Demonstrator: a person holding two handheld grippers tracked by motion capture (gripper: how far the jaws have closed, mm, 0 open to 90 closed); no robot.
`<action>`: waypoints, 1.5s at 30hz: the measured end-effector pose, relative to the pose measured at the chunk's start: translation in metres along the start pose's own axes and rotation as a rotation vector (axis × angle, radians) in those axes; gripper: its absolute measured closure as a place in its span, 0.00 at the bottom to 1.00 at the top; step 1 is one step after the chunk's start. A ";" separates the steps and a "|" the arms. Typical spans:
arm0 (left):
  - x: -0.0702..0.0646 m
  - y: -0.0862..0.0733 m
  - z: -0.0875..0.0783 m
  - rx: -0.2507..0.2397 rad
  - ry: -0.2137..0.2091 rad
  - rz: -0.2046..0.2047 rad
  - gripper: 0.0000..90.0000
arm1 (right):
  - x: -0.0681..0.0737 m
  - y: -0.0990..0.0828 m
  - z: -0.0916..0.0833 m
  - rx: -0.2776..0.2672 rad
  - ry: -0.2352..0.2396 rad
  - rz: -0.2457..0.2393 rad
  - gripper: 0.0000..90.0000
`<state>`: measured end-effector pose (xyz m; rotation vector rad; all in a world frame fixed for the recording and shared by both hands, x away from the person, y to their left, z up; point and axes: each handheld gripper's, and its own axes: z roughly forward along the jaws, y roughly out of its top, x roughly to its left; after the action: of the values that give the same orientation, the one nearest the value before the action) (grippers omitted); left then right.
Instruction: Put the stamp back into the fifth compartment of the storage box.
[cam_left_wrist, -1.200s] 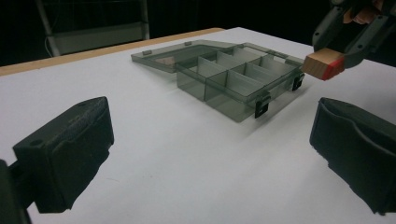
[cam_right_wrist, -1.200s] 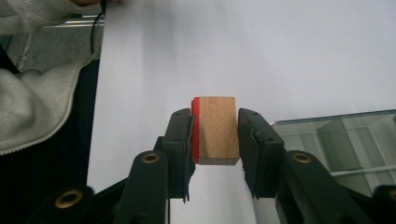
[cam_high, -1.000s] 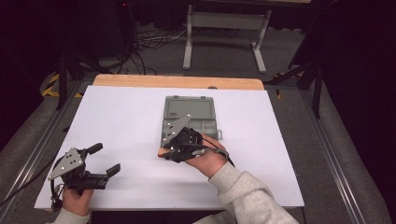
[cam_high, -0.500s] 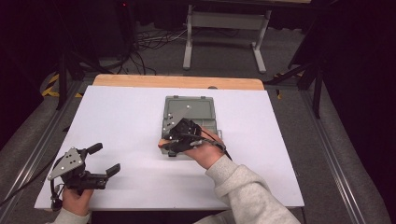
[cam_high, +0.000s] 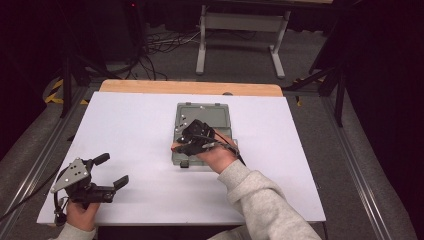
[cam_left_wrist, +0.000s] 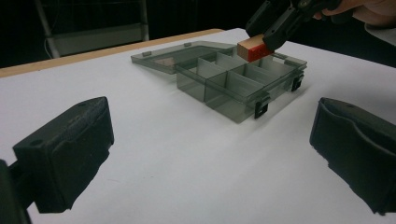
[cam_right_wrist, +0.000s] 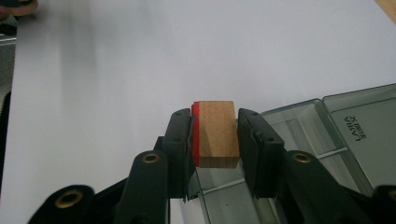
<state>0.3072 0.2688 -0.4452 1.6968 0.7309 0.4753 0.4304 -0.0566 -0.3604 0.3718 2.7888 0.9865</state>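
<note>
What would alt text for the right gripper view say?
Two black jaws of the right gripper clamp a small wooden block with one red face, above an open grey compartment box on a white table.

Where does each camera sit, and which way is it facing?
High view: above the person's side, looking down on the table; both forearms show.
Left gripper view: on the left claw, low, facing the box.
Right gripper view: on the right claw, above the box, clamping the block.
All share the box.
</note>
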 end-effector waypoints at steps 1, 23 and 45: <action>0.000 0.000 0.000 0.001 0.001 0.000 0.01 | -0.001 0.000 0.001 0.000 -0.002 0.004 0.73; 0.000 0.000 0.000 0.002 0.000 0.002 0.01 | -0.027 -0.005 0.018 0.031 -0.023 0.056 0.73; 0.001 0.000 0.000 0.003 0.000 0.002 0.01 | -0.028 -0.009 0.034 0.103 0.008 0.060 0.73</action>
<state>0.3075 0.2693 -0.4454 1.7009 0.7298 0.4758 0.4639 -0.0513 -0.3902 0.4685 2.8590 0.8600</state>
